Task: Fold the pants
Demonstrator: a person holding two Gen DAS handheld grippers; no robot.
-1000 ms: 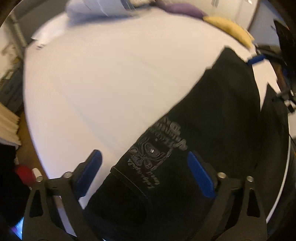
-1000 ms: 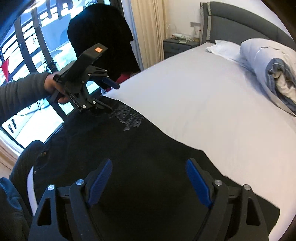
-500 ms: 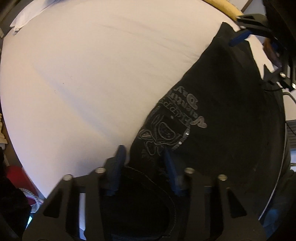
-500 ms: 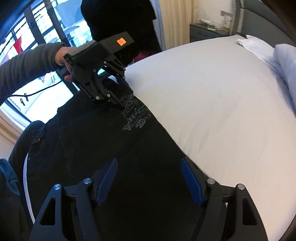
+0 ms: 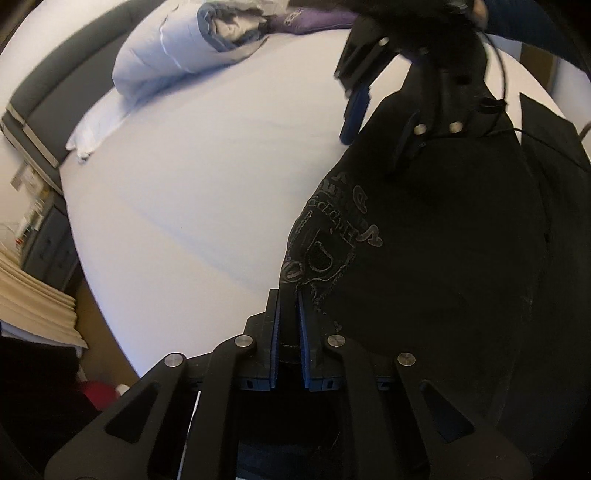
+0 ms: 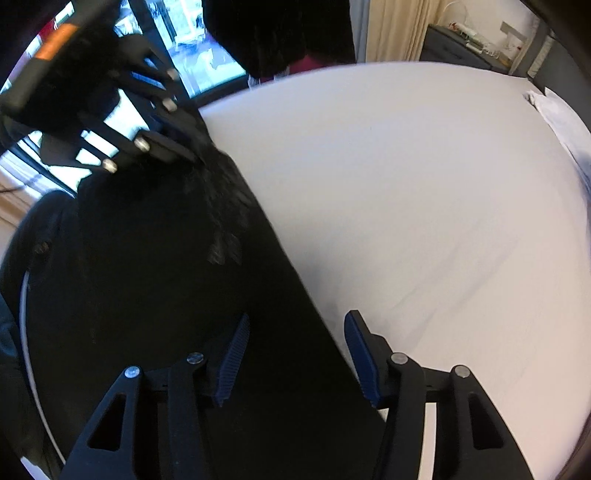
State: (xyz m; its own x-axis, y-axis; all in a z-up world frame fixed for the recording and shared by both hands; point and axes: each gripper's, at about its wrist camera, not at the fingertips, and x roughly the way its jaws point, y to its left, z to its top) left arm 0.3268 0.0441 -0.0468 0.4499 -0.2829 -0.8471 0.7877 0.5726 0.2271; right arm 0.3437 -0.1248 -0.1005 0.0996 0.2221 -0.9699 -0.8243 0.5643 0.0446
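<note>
On bed [image 5: 207, 192], gripper-pinched black pants [image 5: 424, 258]

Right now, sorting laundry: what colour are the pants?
Black pants with a grey print, clearest in the left wrist view.

A home bedroom: white-sheeted bed [image 5: 221, 184], rolled duvet [image 5: 177, 55], nightstand [image 6: 454, 48], curtains [image 6: 399, 29].
</note>
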